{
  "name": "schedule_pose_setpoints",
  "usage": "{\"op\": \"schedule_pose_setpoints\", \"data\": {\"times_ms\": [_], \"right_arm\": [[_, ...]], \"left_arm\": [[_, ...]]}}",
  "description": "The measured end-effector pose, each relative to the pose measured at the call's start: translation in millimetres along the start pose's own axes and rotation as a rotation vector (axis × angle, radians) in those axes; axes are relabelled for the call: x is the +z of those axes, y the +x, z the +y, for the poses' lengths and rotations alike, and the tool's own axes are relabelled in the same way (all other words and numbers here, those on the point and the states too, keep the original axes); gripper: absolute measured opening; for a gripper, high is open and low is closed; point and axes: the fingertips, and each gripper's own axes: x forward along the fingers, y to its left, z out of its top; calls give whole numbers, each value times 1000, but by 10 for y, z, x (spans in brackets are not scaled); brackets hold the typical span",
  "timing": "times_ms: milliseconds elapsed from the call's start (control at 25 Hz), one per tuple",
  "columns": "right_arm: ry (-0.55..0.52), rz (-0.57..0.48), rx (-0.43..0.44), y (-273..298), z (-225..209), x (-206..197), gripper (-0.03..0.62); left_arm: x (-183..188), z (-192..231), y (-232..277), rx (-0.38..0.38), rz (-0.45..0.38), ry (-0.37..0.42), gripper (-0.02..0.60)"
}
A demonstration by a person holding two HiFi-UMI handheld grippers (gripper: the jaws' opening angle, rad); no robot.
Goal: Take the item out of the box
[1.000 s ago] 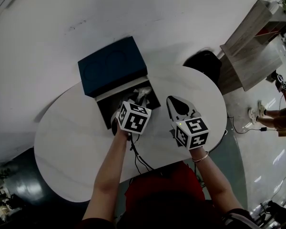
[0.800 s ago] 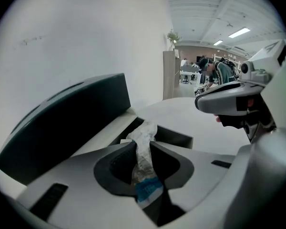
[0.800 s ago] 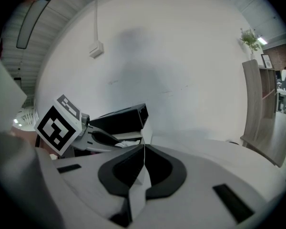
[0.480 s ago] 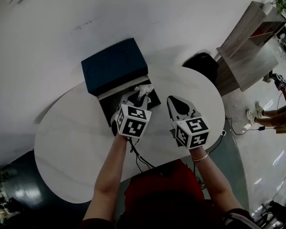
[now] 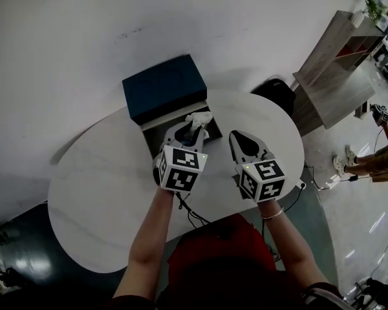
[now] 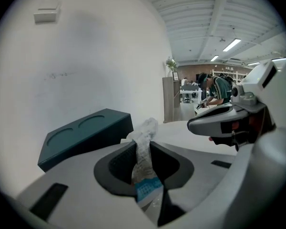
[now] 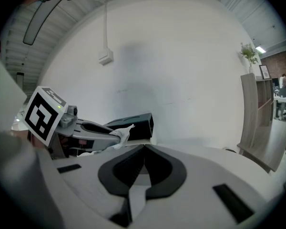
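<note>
A dark blue box (image 5: 165, 89) stands at the far edge of the white table (image 5: 103, 192), its lid tipped back; the lid (image 6: 83, 135) shows in the left gripper view too. My left gripper (image 5: 189, 129) is shut on a crinkly white plastic-wrapped item (image 5: 197, 120) and holds it above the open box. In the left gripper view the wrapped item (image 6: 144, 147) stands pinched between the pads, a blue printed patch low on it. My right gripper (image 5: 241, 137) hovers beside it to the right, shut and empty; its tips (image 7: 144, 148) meet.
A wooden shelf unit (image 5: 339, 63) stands off the table at the right. A dark round seat (image 5: 277, 89) sits behind the table's far right edge. A cable (image 5: 193, 215) trails over the near table edge. People (image 5: 385, 141) are at the far right.
My left gripper has lifted and drawn back toward me with the wrapped item, which now rises out of the box. The right gripper has hardly moved.
</note>
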Motion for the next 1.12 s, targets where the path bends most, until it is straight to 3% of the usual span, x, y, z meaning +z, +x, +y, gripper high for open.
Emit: {"op": "schedule_pose_setpoints", "data": {"times_ms": [280, 1120], "right_arm": [[-15, -33, -14, -169, 125, 69, 15], [-64, -95, -30, -513, 511, 179, 16]], "left_arm": [[95, 1, -333, 27, -93, -45, 100], [50, -26, -1143, 35, -261, -199, 100]]}}
